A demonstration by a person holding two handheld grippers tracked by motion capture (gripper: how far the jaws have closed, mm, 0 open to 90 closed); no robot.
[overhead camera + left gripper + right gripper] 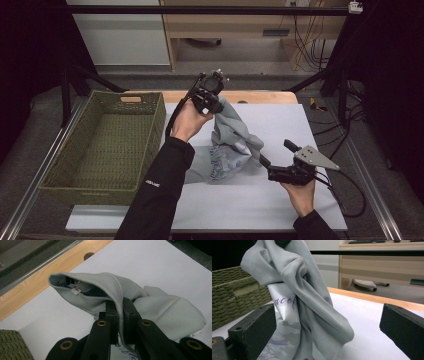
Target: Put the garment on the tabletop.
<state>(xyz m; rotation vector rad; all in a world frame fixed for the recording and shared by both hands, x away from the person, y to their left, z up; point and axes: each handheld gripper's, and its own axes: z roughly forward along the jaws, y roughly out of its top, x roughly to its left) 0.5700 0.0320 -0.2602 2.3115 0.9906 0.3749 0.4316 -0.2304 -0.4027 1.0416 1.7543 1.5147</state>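
A light grey shirt (232, 140) with a printed inner panel hangs in a twisted bunch over the white sheet (280, 205), its lower part resting on it. My left gripper (212, 105) holds the shirt's top raised; in the left gripper view the gripper (119, 306) is shut on a stitched hem of the shirt (160, 307), with a small label showing in the fold. My right gripper (275, 152) stands open low at the shirt's right side. In the right gripper view its wide jaws (329, 317) frame the hanging shirt (312, 305) without touching it.
A green woven basket (65, 165) stands at the left of the table, next to the sheet, and shows behind the shirt in the right gripper view (232, 295). The wooden table edge (260, 96) runs along the far side. Black frame bars and cables surround the table.
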